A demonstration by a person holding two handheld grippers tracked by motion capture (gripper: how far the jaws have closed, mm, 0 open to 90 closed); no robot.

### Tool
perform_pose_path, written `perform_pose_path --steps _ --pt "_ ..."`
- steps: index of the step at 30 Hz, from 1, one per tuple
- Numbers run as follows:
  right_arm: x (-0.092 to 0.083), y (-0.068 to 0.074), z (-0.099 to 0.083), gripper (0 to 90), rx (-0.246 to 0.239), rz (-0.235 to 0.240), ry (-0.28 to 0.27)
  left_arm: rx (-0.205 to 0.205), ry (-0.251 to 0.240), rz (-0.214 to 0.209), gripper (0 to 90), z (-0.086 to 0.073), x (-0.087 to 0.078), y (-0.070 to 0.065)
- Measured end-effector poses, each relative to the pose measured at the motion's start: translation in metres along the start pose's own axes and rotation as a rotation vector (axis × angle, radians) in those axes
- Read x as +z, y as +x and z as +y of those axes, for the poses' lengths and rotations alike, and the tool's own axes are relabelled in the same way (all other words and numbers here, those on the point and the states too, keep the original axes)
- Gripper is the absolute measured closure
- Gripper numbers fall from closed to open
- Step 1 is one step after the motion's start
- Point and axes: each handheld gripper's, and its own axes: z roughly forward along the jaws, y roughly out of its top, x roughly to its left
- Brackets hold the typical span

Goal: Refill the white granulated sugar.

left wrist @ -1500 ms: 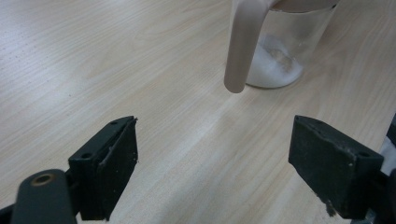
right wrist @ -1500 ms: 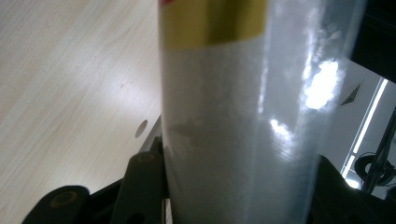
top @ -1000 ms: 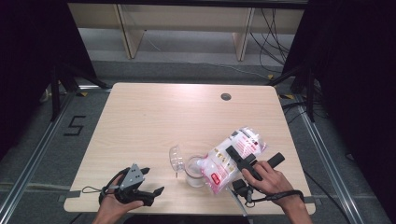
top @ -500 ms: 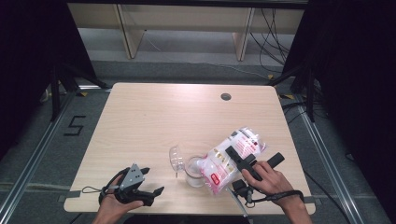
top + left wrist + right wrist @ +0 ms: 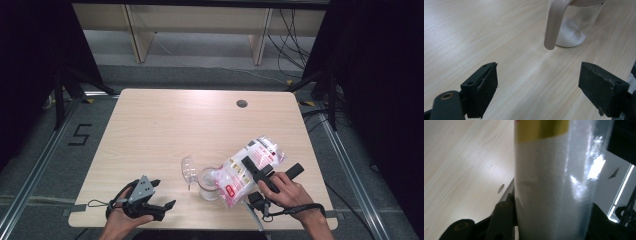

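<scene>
Item one: the bag (image 5: 247, 167), a clear plastic pouch of white grains with red and pink print. It is tilted over the near right part of the table (image 5: 165, 125), its lower corner down at the mouth of the jar. In the right gripper view the bag (image 5: 549, 182) stands between my jaws, a yellow band across its top, white grain packed behind the clear film.

Item two: my right gripper (image 5: 260, 175). Its jaws are clamped on the bag across its middle, one black jaw lying over the printed face. My right hand (image 5: 285, 192) holds the handle just behind it, the cable looped below my wrist.

Item three: the jar (image 5: 207, 182), a clear glass vessel standing upright on the table, directly under the bag's low corner. The left gripper view shows a layer of white grains on the floor of the jar (image 5: 574, 27), and a pale handle-like strip hanging down its side.

Item four: the lid (image 5: 189, 169), clear and domed, tipped up just beside the jar on its left. Whether it is hinged to the jar I cannot tell.

Item five: my left gripper (image 5: 150, 202), resting at the near left of the table in my left hand (image 5: 120, 220). Its jaws stand wide apart with only bare wood between them, pointed toward the jar.

Item six: a small dark round hole (image 5: 242, 103) in the far right of the tabletop.
</scene>
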Motion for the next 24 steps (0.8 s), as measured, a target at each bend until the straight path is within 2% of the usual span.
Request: perform_pose_path --steps 5,9,24 --pt "0.0017 0.0007 -0.0011 63.9 0.003 0.013 0.006 -0.004 -0.005 0.0 15.3 0.0 0.0007 -0.0005" --pt "0.0013 -0.0002 -0.0013 64.0 -0.006 0.01 0.006 0.006 0.005 0.001 15.4 0.0 0.0002 0.0003" --pt "-0.0004 -0.0022 -0.0022 64.2 -0.004 0.003 0.002 -0.006 -0.006 -0.001 15.4 -0.0001 0.0006 -0.0003"
